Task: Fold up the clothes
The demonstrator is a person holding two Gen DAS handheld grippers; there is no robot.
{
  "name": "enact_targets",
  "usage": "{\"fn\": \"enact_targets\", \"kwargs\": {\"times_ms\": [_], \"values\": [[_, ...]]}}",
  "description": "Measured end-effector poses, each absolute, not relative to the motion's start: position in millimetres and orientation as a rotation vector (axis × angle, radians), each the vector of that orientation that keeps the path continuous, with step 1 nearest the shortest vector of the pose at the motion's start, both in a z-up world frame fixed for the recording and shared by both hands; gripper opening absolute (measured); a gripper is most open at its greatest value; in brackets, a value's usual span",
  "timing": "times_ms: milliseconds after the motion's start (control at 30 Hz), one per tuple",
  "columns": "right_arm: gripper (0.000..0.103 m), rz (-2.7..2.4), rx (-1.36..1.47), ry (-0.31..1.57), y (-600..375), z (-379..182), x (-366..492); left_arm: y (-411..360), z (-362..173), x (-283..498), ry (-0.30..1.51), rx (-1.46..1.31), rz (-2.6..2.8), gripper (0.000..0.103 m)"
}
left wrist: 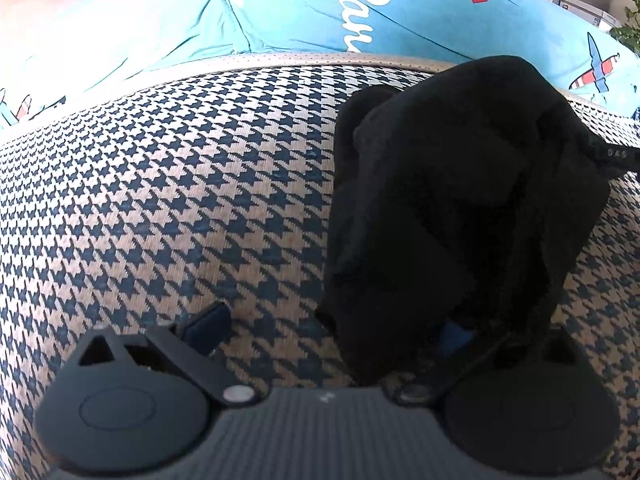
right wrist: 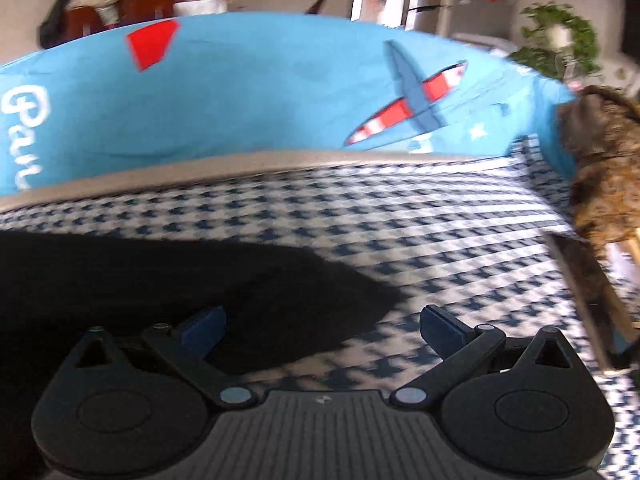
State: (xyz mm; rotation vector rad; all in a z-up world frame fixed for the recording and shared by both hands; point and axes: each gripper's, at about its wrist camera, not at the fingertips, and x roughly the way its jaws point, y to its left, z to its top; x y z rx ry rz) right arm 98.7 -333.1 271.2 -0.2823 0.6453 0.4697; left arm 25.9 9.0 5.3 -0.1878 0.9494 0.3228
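A crumpled black garment (left wrist: 460,200) lies heaped on the houndstooth cushion (left wrist: 180,184), right of centre in the left wrist view. My left gripper (left wrist: 332,332) is open; its left finger (left wrist: 208,326) stands over bare cushion, while the garment's near edge drapes over the right finger and mostly hides it. In the right wrist view, which is motion-blurred, the black garment (right wrist: 168,284) spreads flat at the lower left. My right gripper (right wrist: 322,332) is open just above the garment's right edge, nothing between its fingers, left finger (right wrist: 204,330) over the cloth, right finger (right wrist: 440,332) over the cushion (right wrist: 420,232).
A bright blue printed cloth (left wrist: 320,12) with white lettering and an aeroplane (right wrist: 416,96) covers the backrest behind the cushion. A brown mottled furry thing (right wrist: 604,168) sits at the cushion's far right edge. Plants (right wrist: 560,40) and furniture stand beyond.
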Motion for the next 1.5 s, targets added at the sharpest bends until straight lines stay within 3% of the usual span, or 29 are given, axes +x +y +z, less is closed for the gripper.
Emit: {"fn": "enact_targets", "kwargs": {"times_ms": [433, 1200, 1500], "values": [[0.103, 0.864, -0.244, 0.674, -306, 267, 62, -10, 17, 23, 0.925, -0.225, 0.433, 0.103], [0.103, 1.132, -0.316, 0.741, -281, 281, -39, -32, 53, -33, 0.900, -0.224, 0.594, 0.103], [0.103, 0.961, -0.224, 0.939, -289, 286, -34, -68, 87, -49, 0.913, -0.208, 0.596, 0.103]]}}
